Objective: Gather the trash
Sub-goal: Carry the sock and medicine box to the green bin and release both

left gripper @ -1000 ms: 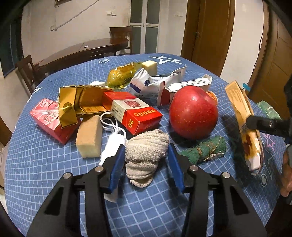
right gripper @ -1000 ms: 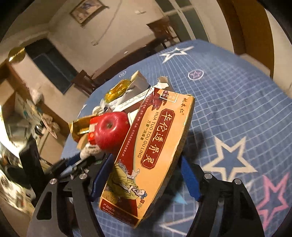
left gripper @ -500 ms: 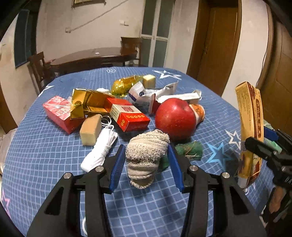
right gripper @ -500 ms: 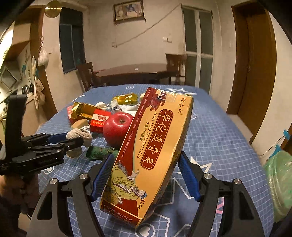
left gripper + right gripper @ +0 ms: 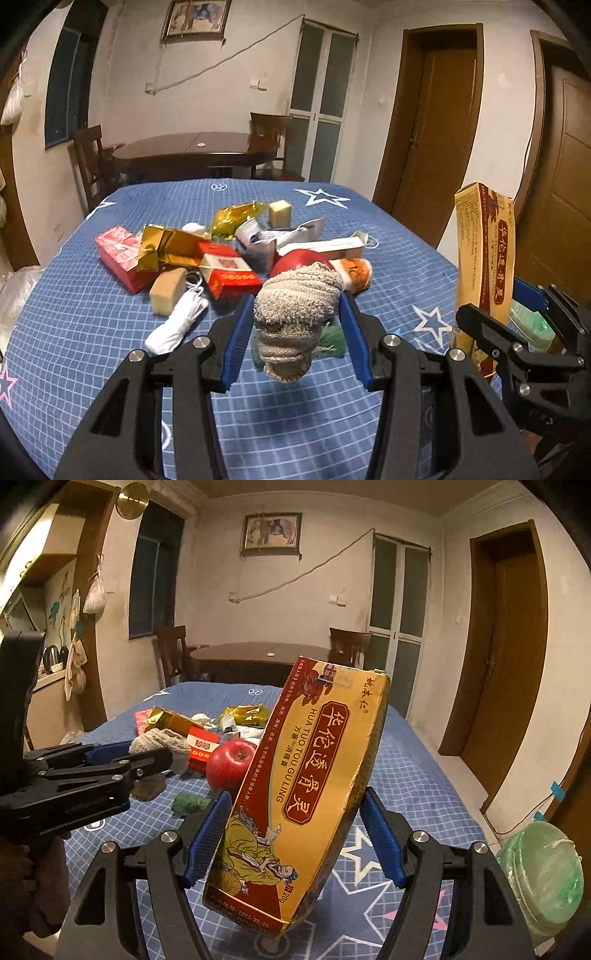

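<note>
My left gripper (image 5: 295, 306) is shut on a rolled beige sock (image 5: 299, 295), held in the air above the blue star-patterned tablecloth (image 5: 92, 332). The same sock (image 5: 162, 740) and left gripper (image 5: 147, 751) show at the left of the right wrist view. My right gripper (image 5: 293, 801) is shut on a long yellow and red medicine box (image 5: 310, 775), its blue pads pressing on both long sides. In the left wrist view that box (image 5: 484, 251) stands almost upright at the right edge, in the right gripper (image 5: 495, 302).
A pile lies mid-table: a red apple (image 5: 231, 764), a red cigarette box (image 5: 229, 273), gold wrappers (image 5: 166, 247), a red pack (image 5: 118, 254), a white sock (image 5: 177, 325), a beige block (image 5: 168, 290) and a green scrap (image 5: 190, 801). A green-lined bin (image 5: 539, 878) stands beside the table's right.
Both grippers have risen and drawn back from the pile, each with its load. The right one has rolled, so the box now stands nearly upright.
</note>
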A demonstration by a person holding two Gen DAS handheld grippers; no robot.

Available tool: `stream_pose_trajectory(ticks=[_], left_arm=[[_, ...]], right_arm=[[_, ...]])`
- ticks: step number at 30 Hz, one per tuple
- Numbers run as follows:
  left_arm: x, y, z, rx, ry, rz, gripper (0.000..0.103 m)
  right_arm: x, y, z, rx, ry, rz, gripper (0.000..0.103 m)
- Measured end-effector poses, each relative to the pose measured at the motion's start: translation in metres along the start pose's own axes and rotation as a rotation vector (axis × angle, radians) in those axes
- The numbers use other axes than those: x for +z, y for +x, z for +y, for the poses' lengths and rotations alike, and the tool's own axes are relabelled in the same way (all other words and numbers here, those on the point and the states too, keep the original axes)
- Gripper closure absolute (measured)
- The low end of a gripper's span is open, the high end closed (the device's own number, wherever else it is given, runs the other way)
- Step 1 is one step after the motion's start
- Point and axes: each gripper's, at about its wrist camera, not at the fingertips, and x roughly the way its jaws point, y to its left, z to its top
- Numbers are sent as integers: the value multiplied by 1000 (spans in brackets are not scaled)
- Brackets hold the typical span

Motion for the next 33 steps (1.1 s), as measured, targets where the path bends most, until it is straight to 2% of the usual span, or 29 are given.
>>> stream_pose_trajectory(ticks=[9,17,28,33], left_arm=[[14,11,-30,-24,10,-20,58],[31,19,-76,-79,56,-48,58],[46,46,-154,-187,121,-46,58],[52,65,-194,-249,149,-35,58]], right_arm=[[8,-27,-38,-44,10,-32,31],[16,-47,-88,-100,35,-45,31],[17,-79,-187,-208,82,-40,31],[10,-96,-246,-267,110,-15,31]])
